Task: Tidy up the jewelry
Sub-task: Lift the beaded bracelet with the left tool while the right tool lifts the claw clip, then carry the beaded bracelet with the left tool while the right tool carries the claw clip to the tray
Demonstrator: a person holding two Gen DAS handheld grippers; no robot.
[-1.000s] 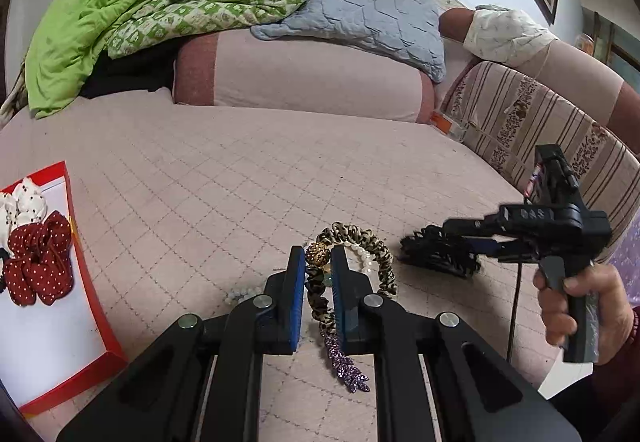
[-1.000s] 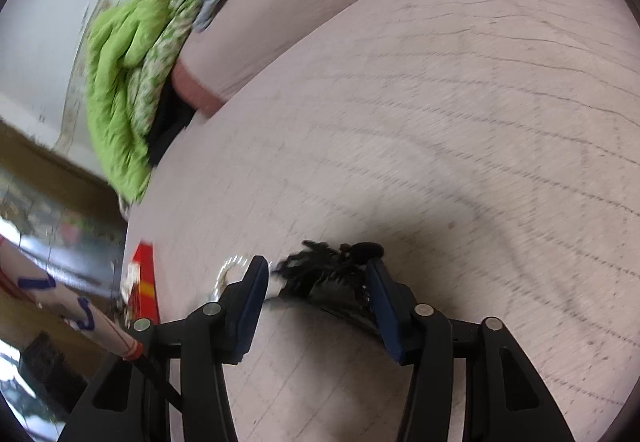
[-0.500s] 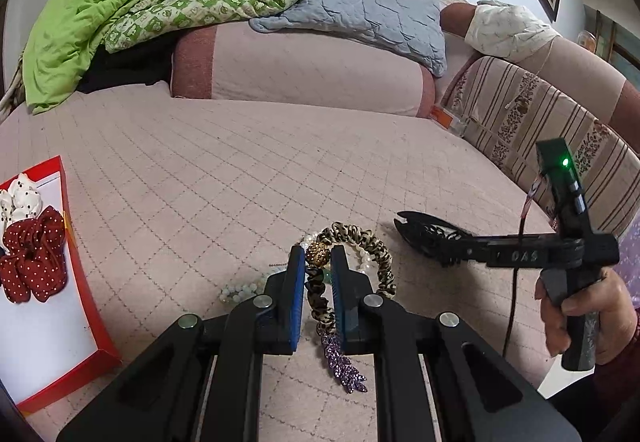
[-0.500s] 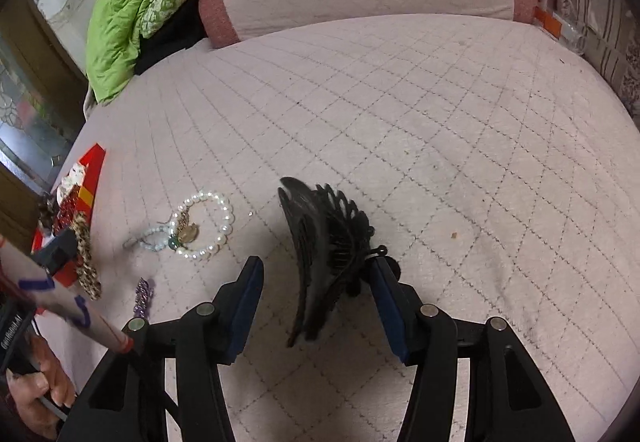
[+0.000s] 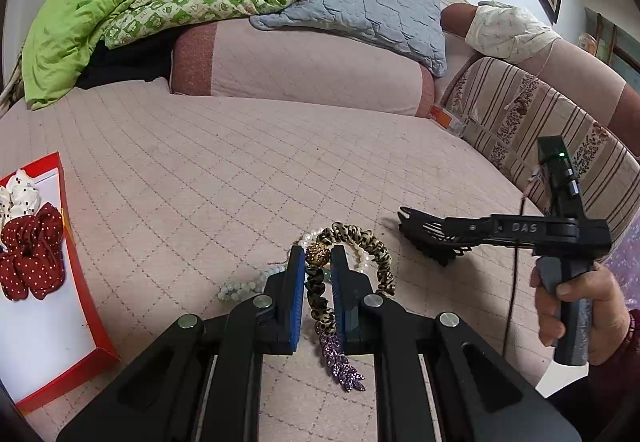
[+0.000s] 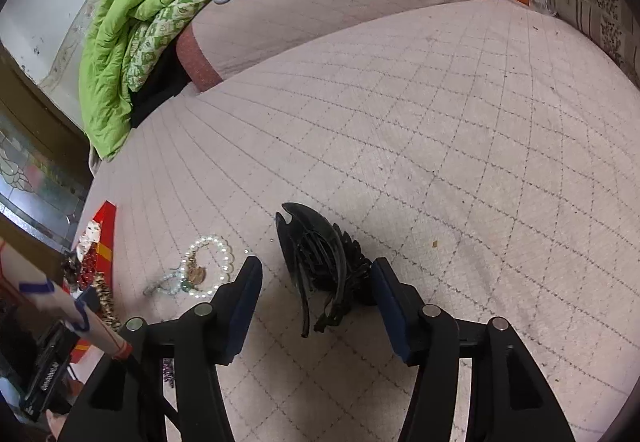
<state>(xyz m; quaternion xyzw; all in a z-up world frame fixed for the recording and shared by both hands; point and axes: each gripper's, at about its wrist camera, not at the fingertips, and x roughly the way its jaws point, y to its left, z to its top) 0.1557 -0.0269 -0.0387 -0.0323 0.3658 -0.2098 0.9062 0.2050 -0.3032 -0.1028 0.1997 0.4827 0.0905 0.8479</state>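
Now the left claw (image 5: 316, 274) is clamped on the leopard hair band (image 5: 360, 242), lifted above the bed (image 5: 240, 162) near its front edge; the pearl bracelet (image 6: 208, 266) and a purple clip (image 5: 340, 358) lie below it. A second ago the right claw (image 6: 316, 294) was blurred and swinging over the black hair claw clip (image 6: 320, 262); it has since steadied, jaws wide, with the clip lying free between the pads, touching neither as far as can be seen. Judged from this, the clip is framed for a grasp, not yet taken. The red tray (image 5: 86, 302), at the bed's left edge, holds red and white bows and appears the destination.
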